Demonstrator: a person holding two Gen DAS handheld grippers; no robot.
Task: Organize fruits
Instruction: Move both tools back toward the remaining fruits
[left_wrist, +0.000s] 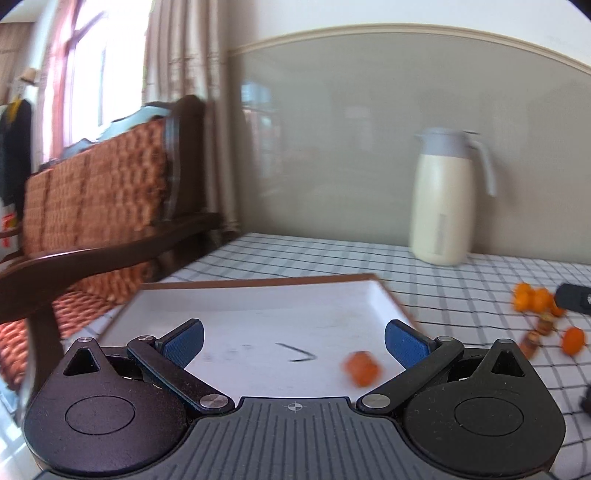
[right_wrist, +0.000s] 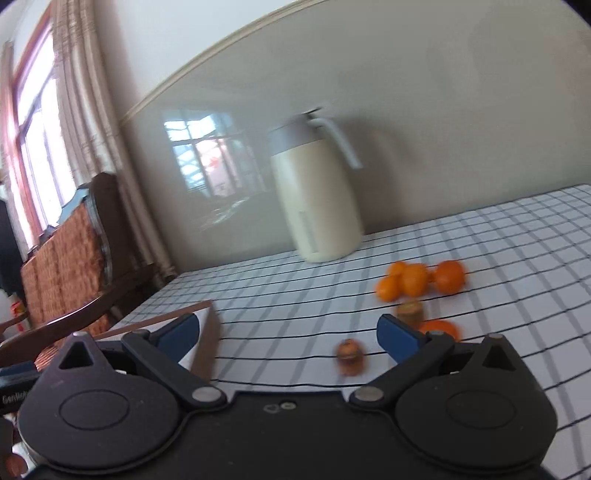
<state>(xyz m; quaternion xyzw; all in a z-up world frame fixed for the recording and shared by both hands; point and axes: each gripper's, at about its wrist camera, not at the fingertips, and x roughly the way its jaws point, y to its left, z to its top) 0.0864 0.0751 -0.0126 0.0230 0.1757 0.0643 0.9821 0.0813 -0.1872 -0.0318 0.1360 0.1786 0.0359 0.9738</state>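
- Tray, white inside with a brown rim, lies flat on the checked surface; it holds one small orange fruit near its right-hand corner (blurred, so its kind is unclear) and a dark tick-like mark on the white floor.
- Fruits off the tray, seen from the right wrist: a tight cluster of about four orange ones right of the tray and well apart from it, one more orange fruit partly hidden behind the right finger, and two brownish ones, one just below the cluster and one between the cluster and the tray's edge.
- Jug, cream with a grey lid and handle, stands upright behind the tray against the wall; nothing shows of its contents.
- Left tongs hang over the tray spread wide, nothing between the blue pads.
- Right tongs sit just right of the tray's corner, also spread wide and empty.
- Wooden chair with woven cushions stands left of the tray, off the surface.
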